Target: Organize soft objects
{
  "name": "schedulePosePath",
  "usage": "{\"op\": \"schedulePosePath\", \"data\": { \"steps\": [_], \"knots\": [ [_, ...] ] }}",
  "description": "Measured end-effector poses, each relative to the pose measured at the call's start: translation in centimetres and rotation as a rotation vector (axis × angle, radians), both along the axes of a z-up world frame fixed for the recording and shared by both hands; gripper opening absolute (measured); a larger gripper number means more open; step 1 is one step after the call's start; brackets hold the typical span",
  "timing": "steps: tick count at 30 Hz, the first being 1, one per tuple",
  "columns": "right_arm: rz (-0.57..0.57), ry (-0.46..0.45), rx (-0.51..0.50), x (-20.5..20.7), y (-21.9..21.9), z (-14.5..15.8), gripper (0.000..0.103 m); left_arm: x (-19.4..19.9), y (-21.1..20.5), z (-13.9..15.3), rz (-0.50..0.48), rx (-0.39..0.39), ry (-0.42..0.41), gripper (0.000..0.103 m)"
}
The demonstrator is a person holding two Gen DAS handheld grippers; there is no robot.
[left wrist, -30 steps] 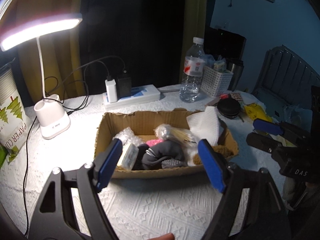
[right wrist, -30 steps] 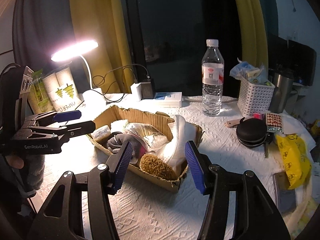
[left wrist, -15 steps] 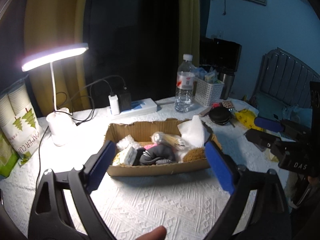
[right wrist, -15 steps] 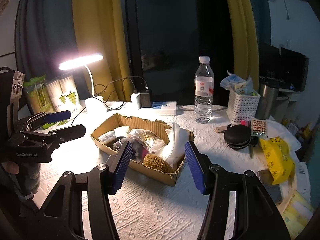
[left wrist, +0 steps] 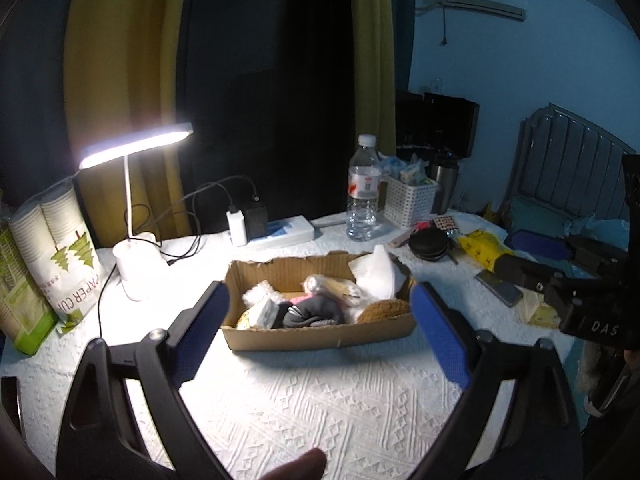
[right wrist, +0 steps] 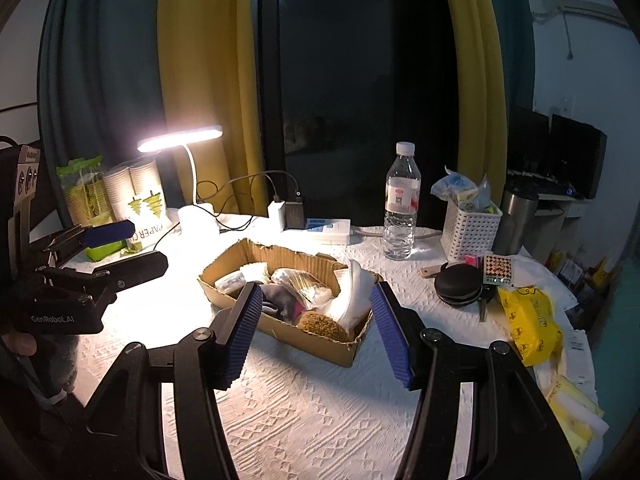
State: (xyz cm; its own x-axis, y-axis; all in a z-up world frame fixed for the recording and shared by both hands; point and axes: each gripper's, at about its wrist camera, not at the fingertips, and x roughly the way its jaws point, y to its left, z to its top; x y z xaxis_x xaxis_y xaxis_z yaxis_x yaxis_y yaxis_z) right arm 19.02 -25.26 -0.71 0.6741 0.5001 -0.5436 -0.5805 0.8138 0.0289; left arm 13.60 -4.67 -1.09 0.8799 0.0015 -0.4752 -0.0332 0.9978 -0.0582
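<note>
Fingers (left wrist: pixel 438 332) of both grippers spread, empty, short of the cardboard box (left wrist: pixel 320 338).

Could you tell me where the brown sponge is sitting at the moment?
The brown sponge lies inside the cardboard box, at its near right corner in the right wrist view, beside the white cloth.

brown cardboard box (left wrist: pixel 320 334) | white embossed tablecloth (left wrist: pixel 320 408) | yellow curtains (right wrist: pixel 192 80) | blue-padded tongs (right wrist: pixel 316 328)

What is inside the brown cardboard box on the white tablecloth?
The brown cardboard box holds a dark grey cloth, a brown fibrous sponge, white folded fabric, clear plastic packets and something pink. Whatever lies beneath this pile is covered.
</note>
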Motion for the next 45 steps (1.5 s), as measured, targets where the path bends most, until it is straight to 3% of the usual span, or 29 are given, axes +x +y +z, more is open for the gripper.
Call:
{"op": "schedulePosePath", "data": {
  "steps": [29,45],
  "knots": [
    [-0.116,-0.120,0.008,-6.1,1.1,4.9,0.060,-4.9,0.4,4.9,-0.102,0.054,-0.148,0.093],
    [-0.121,-0.129,-0.001,-6.6,1.5,5.4,0.060,-6.0,1.2,5.7,-0.104,0.048,-0.200,0.094]
  ]
}}
